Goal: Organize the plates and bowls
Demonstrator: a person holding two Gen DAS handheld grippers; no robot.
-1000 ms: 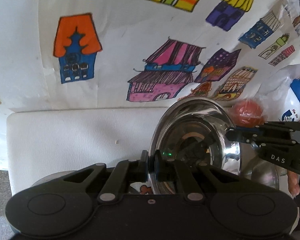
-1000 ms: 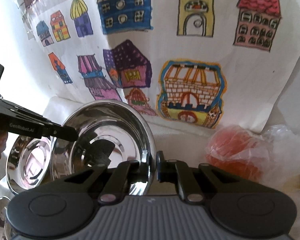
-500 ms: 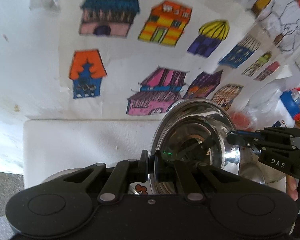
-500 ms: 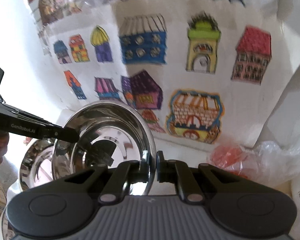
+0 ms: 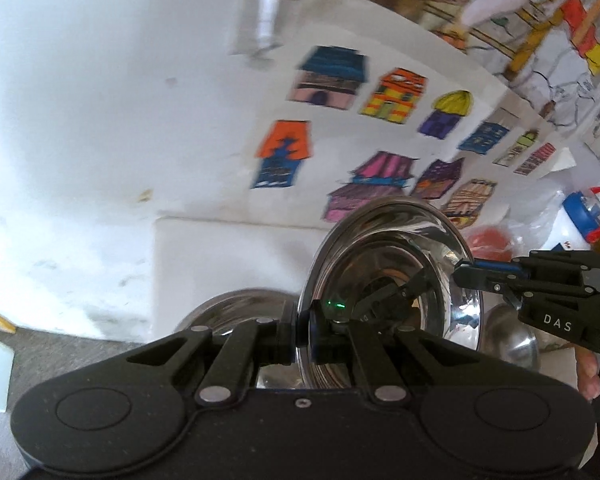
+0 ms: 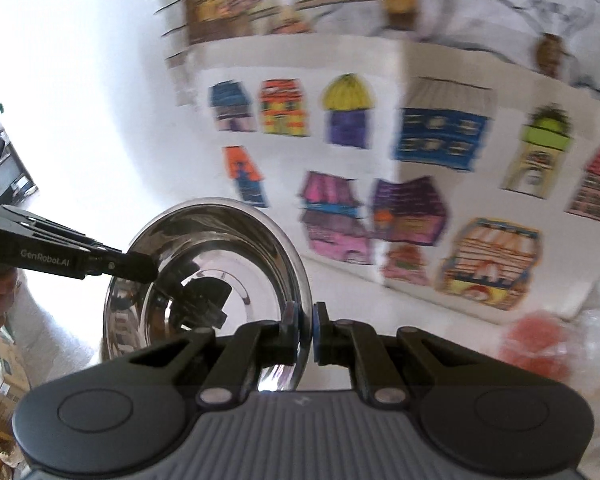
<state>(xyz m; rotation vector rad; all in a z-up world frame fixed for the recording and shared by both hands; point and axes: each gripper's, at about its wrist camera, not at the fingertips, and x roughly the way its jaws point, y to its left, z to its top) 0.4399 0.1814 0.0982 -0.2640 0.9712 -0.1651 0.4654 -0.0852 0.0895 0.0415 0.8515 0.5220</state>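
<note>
A shiny steel bowl (image 5: 392,280) hangs tilted on edge above the white table (image 5: 228,256), held from both sides. My left gripper (image 5: 302,332) is shut on its near rim. In the left wrist view my right gripper (image 5: 460,276) pinches the opposite rim. The right wrist view shows the same bowl (image 6: 220,264), with my right gripper (image 6: 306,332) shut on its edge and my left gripper (image 6: 148,268) clamped on the far side. Two more steel bowls lie on the table below, one on the left (image 5: 228,308) and one on the right (image 5: 508,332).
Coloured house drawings (image 5: 384,192) cover the wall behind the table. A red object in a clear plastic bag (image 6: 536,344) lies at the right, beside a bottle with a blue cap (image 5: 584,216). Cardboard boxes (image 6: 0,384) sit on the floor at the left.
Both grippers have lifted the bowl upward together. The table and the bowls on it have dropped lower in view, and more of the wall shows above. Both grips are unchanged.
</note>
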